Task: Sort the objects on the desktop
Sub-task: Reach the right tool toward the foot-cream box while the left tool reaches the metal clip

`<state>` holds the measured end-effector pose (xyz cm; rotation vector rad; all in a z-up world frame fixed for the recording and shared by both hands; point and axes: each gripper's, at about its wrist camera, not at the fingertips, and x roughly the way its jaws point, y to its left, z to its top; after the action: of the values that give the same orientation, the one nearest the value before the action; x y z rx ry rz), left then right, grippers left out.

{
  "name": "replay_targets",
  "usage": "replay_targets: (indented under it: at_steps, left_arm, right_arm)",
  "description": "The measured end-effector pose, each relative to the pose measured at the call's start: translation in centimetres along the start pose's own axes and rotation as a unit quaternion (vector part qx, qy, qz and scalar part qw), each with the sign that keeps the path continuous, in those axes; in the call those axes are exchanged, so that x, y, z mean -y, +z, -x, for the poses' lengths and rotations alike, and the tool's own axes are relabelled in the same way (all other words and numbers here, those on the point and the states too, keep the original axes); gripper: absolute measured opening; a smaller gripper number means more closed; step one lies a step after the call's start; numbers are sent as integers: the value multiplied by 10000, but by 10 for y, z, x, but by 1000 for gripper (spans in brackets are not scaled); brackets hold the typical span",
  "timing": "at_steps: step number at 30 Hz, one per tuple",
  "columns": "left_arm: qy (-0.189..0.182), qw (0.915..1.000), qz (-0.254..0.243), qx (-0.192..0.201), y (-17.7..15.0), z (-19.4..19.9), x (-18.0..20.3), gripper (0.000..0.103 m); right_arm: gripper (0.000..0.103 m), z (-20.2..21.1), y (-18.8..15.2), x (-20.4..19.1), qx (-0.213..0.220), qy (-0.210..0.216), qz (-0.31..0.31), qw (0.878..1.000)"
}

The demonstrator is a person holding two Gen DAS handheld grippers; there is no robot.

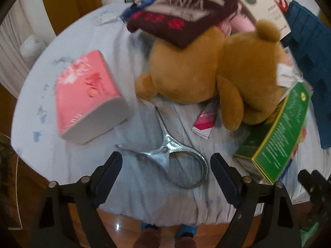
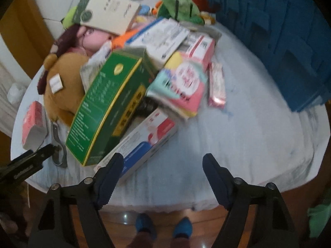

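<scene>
Covering a round table (image 2: pixel 248 124), a pale cloth (image 1: pixel 144 186) carries heaped boxes (image 2: pixel 107 107) and a bear (image 1: pixel 206 66); both tongs, left gripper (image 1: pixel 166 175) and right gripper (image 2: pixel 162 177), gape empty above wooden floor (image 2: pixel 124 217).

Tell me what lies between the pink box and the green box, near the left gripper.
In the left wrist view, a metal tool with a ring-shaped end lies on the cloth between the pink box and the green box, just ahead of the open left gripper.

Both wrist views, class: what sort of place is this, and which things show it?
Probably a room in a home: a round cloth-covered table on a polished wooden floor, heaped with a brown teddy bear and a green box.
</scene>
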<state>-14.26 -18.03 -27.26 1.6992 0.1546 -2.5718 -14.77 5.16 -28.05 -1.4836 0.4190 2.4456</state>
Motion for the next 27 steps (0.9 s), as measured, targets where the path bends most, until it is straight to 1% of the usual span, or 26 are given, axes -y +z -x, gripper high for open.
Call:
replay_targets:
  at_steps: [2, 4, 5, 7, 9, 11, 13, 14, 15, 16, 17, 18, 19, 21, 23, 24, 27]
  left_arm:
    - [-166, 9997, 32, -175, -1, -11, 0, 81]
    - [-289, 9994, 57, -180, -2, -14, -2, 80]
    - [-297, 9994, 24, -152, -2, -14, -2, 80]
    - [-313, 9995, -49, -88, -1, -15, -3, 81]
    - [-322, 9995, -20, -19, 3, -17, -7, 81]
    - [-324, 9995, -18, 20, 8, -21, -8, 81]
    - [-252, 9996, -29, -120, 11, -29, -9, 81]
    - [-203, 9996, -138, -146, 9, -33, -8, 79]
    - [-174, 9995, -258, -99, 8, -31, -7, 76]
    - [-189, 9991, -374, -109, 5, -30, -6, 72]
    - [-204, 9986, -471, -99, 1, -28, -7, 67]
    - [-215, 9982, -552, -94, -2, -27, -9, 64]
    - [-228, 9978, -611, -105, -4, -25, -11, 63]
    - [-254, 9976, -626, -136, -6, -24, -16, 63]
    - [-309, 9975, -608, -158, -5, -25, -17, 63]
    - [-304, 9977, -582, -148, -4, -25, -16, 63]
    - [-148, 9983, -550, -132, -2, -29, -9, 63]
  right_arm:
    - [80, -8, -1, -7, -72, 1, -102, 9999]
    - [84, -15, -2, -12, -137, 58, -237, 9996]
    - [87, -19, -1, -15, -166, 80, -283, 9994]
    - [90, -27, 0, -21, -212, 100, -329, 9992]
    - [94, -36, 2, -26, -283, 123, -384, 9988]
    - [94, -47, 2, -31, -353, 51, -413, 9985]
    - [94, -58, 2, -34, -421, -108, -346, 9985]
    - [94, -61, 1, -35, -441, -139, -309, 9985]
    - [89, -64, 1, -35, -475, -169, -241, 9984]
    - [81, -63, -1, -36, -458, -265, -124, 9985]
    - [58, -61, -2, -36, -422, -382, -37, 9984]
    - [48, -58, -2, -33, -384, -514, 30, 9979]
    - [46, -56, -3, -28, -397, -580, 25, 9975]
    - [41, -54, -3, -14, -448, -493, -112, 9977]
    - [42, -52, -3, -4, -486, -432, -201, 9977]
    - [44, -52, -3, -2, -498, -381, -238, 9977]
    - [47, -51, -3, -1, -516, -368, -108, 9979]
